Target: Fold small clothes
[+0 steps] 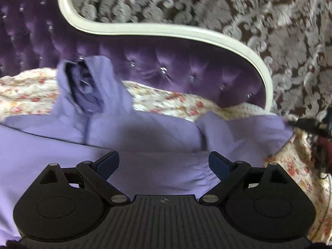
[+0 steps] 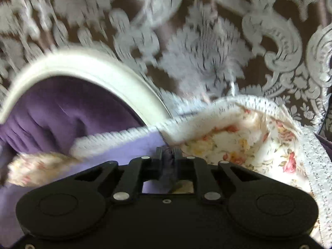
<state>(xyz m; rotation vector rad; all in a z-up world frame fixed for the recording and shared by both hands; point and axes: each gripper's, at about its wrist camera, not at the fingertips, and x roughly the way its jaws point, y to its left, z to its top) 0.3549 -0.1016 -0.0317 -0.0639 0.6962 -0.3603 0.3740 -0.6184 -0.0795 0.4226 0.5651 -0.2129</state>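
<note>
Damask-patterned wallpaper (image 1: 249, 10) and a tufted purple headboard (image 1: 166, 66) back the bed, where a lilac hooded top (image 1: 145, 137) lies spread on the floral bedspread (image 1: 170, 101), hood toward the headboard. Your right tool (image 2: 167, 157) is pinched narrow on a fold of the lilac cloth at the garment's edge by the bedspread's lace trim (image 2: 311, 149), while your left tool (image 1: 164, 161) hangs wide and empty above the body of the top. You seem to be starting a sleeve or side fold, so next you would carry the pinched edge across toward the middle and use the left tool to pin or smooth the cloth.
</note>
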